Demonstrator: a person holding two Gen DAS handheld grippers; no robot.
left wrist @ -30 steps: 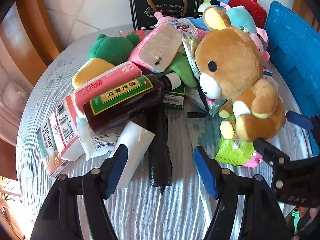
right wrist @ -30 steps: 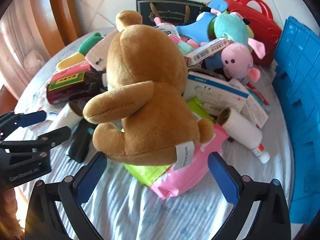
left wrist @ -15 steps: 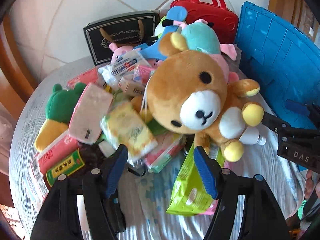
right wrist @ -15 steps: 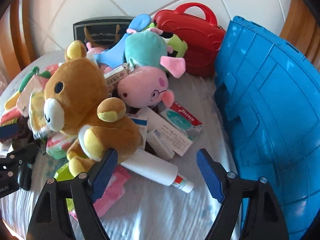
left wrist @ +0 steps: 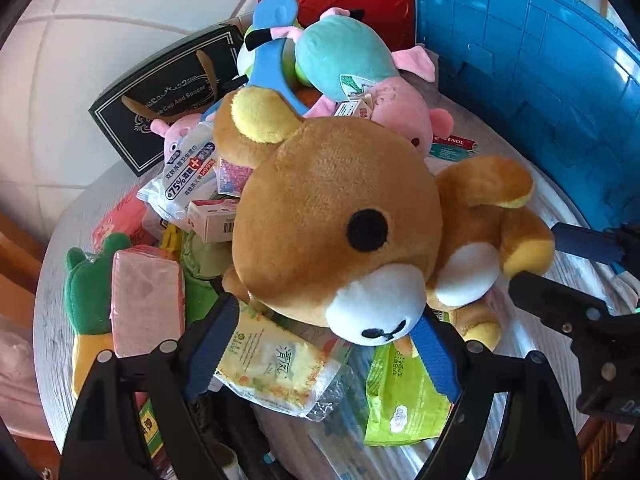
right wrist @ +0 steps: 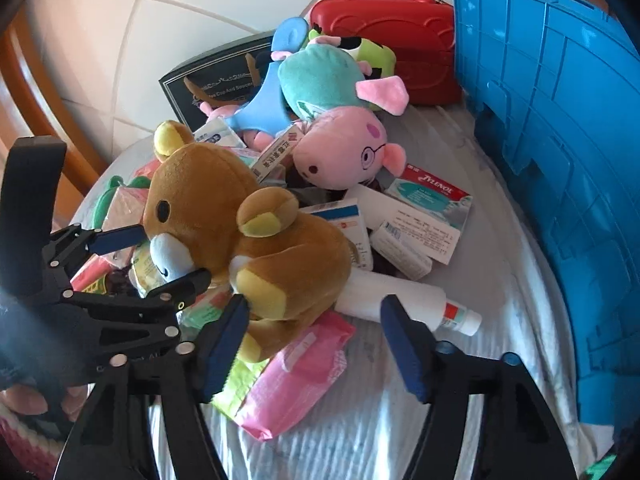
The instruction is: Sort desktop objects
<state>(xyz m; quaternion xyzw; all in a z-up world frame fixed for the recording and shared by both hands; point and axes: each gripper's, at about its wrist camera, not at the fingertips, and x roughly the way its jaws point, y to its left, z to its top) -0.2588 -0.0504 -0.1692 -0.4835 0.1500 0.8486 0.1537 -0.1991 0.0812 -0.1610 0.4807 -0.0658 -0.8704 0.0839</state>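
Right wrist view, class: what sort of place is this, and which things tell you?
Probably a room at home: a round table under a pale cloth, a tiled wall behind, heaped with plush toys such as the brown teddy bear and medicine boxes.

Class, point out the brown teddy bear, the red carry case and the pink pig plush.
brown teddy bear (left wrist: 320, 208), left wrist view, forehead.
red carry case (right wrist: 404, 36), right wrist view, front face.
pink pig plush (right wrist: 340, 152), right wrist view, snout.

White glossy floor tiles w/ grey grout lines fill upper left of both views. Curved brown wooden frame runs along left edge. Round table w/ pale grey ribbed cloth takes up lower centre. Pink knit fabric w/ white trim sits bottom-left corner, right wrist view, partly cut off.
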